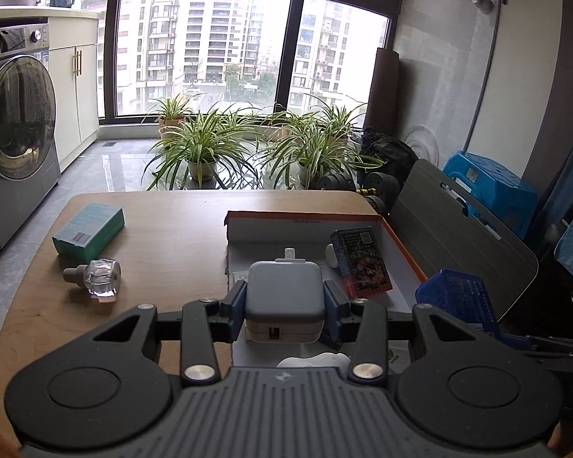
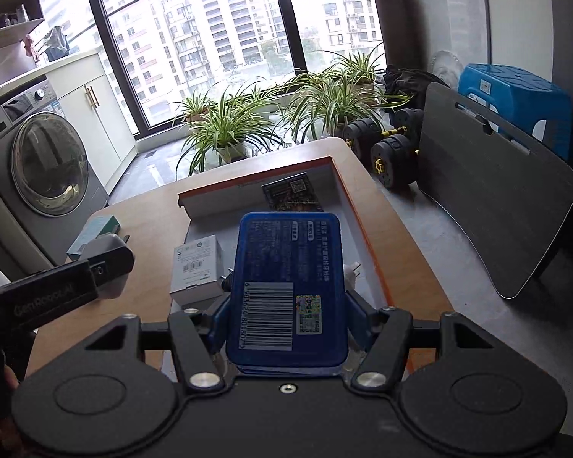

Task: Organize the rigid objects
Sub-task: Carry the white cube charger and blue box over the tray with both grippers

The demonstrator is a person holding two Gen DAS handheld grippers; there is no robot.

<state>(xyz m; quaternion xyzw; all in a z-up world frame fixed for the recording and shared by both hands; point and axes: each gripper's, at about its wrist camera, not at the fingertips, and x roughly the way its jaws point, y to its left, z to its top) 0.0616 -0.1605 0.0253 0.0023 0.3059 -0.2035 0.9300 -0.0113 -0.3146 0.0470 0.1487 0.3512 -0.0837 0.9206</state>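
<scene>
My left gripper is shut on a grey, square plug-in adapter held over the near left part of the orange-rimmed white box. My right gripper is shut on a blue flat case with a barcode, above the same box. In the box lie a dark card pack, a small white carton and a white plug. A teal carton and a clear glass bottle rest on the wooden table to the left. The left gripper's black body shows at the right wrist view's left edge.
Past the table's far edge stand several potted plants. A washing machine stands left. To the right are dumbbells, a grey lap board, a blue stool and a blue basket.
</scene>
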